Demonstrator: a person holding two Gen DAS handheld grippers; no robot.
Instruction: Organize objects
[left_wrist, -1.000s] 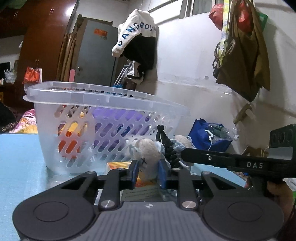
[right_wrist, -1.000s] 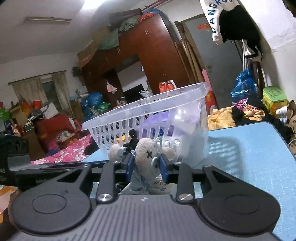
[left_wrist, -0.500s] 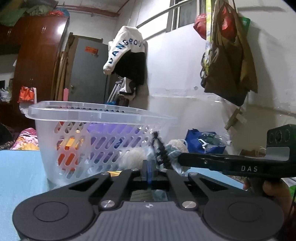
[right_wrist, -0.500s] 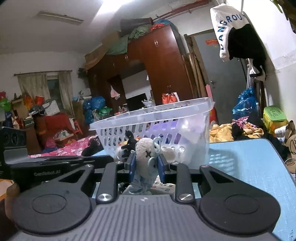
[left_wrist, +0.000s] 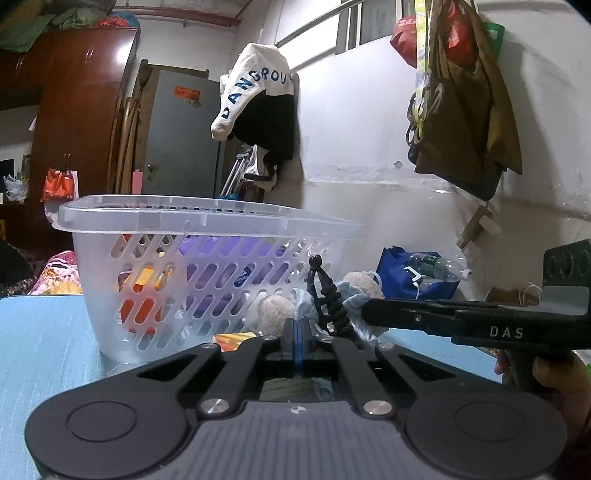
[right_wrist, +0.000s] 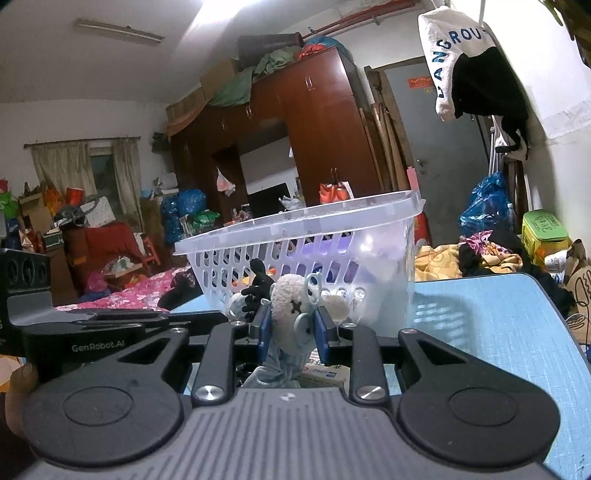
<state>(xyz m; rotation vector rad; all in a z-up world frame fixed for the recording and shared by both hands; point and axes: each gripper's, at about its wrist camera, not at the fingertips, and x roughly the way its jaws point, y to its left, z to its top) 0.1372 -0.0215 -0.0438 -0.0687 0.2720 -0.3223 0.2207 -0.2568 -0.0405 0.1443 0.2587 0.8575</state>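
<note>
While the right gripper (right_wrist: 290, 328) has its jaws clamped on the plush toy (right_wrist: 293, 308), the left gripper (left_wrist: 297, 332) has just brought its jaws fully together with nothing between them. The toy is just above the blue bench (right_wrist: 498, 325), close beside the basket (right_wrist: 303, 236).

White plaster wall (left_wrist: 369, 155) to my right, bags hung on it (left_wrist: 461, 110). Grey door (right_wrist: 436, 147) beside a tall reddish-brown wardrobe (right_wrist: 314, 129) piled with bundles. Curtained window (right_wrist: 85, 173) at far side. Fluorescent ceiling tube (right_wrist: 118, 31); blue tabletop (right_wrist: 498, 325) underneath me
</note>
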